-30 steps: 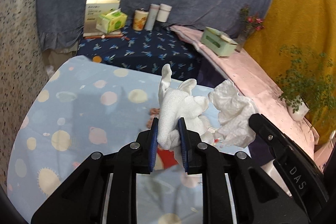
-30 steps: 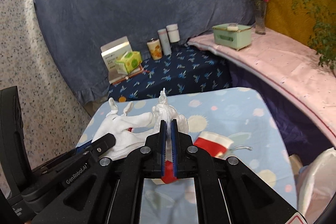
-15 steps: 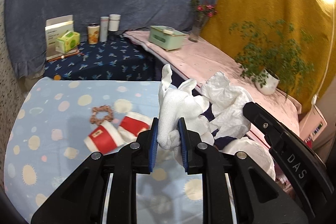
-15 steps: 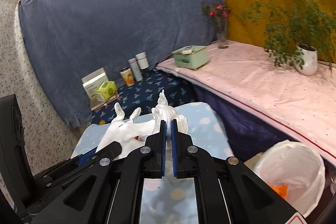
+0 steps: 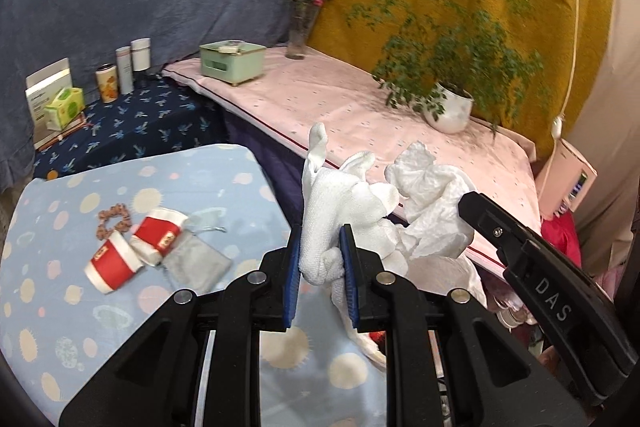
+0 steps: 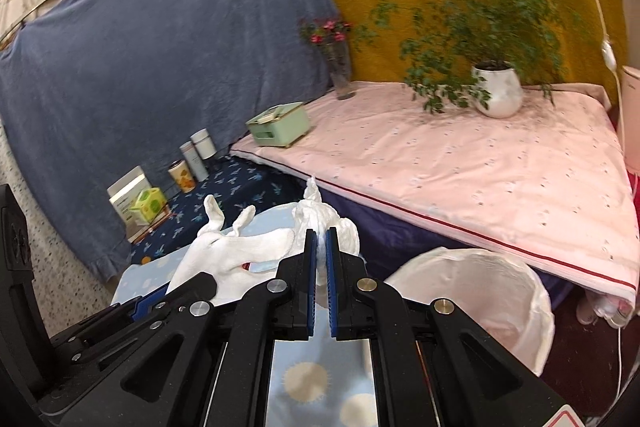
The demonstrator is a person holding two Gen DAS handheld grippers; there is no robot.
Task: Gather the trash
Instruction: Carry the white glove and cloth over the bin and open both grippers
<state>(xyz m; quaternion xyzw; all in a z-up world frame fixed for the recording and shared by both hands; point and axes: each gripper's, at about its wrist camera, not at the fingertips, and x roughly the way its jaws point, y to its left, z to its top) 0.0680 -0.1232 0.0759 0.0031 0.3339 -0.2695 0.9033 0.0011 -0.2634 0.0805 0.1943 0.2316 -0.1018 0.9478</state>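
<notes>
Left gripper [image 5: 320,267] fingers clamping white cloth wad [image 5: 336,211]; right gripper [image 6: 320,267] fingers pinching crumpled tissue [image 6: 320,217] thinly. Risking tissue slipping short of lined bin [image 6: 480,291], cloth tail snagging rim.

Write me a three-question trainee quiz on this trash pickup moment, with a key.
1. True or false: the left gripper is shut on a white cloth wad.
2. What does the right gripper pinch? A) red paper cup B) crumpled white tissue C) hair tie
3. Fill in: two ___ paper cups lie tipped over on the blue dotted table.

Key: 1 true; 2 B; 3 red.
</notes>
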